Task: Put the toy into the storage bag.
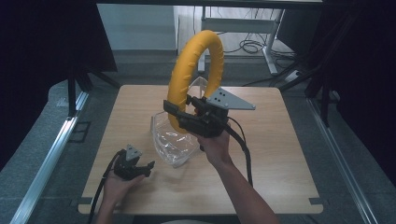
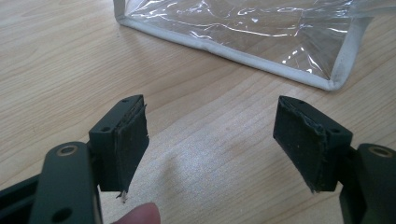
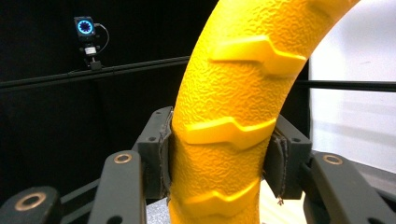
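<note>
My right gripper [image 1: 180, 113] squeezes a big yellow ring [image 1: 187, 70] and holds it up above the tabletop [image 1: 280, 154]. My left gripper [image 1: 142, 166] is wide open with nothing in it, near the front left corner, beside a clear plastic bag [image 1: 175, 140].

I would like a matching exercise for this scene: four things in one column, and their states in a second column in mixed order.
Things:
1. yellow ring
2. clear bag
3. left gripper
4. right gripper

States:
A. open, low over the table, holding nothing
B. lying on the table
C. held upright above the table
D. shut on something

Pairs: 1-C, 2-B, 3-A, 4-D
</note>
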{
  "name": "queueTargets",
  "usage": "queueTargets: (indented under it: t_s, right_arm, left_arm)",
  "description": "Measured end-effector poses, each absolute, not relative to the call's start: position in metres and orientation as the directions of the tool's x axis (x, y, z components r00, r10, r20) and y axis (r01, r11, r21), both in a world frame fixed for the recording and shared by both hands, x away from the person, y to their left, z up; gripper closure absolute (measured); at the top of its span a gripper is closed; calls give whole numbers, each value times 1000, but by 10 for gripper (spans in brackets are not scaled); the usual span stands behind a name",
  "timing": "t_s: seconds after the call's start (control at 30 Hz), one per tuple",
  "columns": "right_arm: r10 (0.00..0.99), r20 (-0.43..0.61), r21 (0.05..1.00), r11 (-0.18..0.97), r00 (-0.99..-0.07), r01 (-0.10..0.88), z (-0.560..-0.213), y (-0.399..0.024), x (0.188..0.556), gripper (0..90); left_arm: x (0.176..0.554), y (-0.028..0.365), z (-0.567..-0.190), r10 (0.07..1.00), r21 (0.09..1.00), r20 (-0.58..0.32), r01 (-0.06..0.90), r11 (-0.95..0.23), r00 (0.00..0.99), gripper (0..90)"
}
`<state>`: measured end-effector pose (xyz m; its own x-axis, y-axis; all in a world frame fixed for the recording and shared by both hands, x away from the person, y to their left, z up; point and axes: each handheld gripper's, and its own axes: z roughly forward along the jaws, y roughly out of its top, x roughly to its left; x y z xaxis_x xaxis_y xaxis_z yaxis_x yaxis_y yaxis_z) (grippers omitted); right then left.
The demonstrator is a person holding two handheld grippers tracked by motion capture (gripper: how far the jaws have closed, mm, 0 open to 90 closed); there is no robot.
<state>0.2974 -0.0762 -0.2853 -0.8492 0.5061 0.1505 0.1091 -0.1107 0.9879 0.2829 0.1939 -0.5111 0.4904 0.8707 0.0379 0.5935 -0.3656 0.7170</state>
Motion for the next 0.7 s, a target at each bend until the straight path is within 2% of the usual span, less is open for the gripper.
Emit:
queueTargets:
  t_s: [0.7]
  right_arm:
    - [465, 185, 983, -103, -866, 154, -310, -60, 296, 495]
  left_arm:
    - [284, 193, -513, 872, 714, 36, 598, -365, 489, 264]
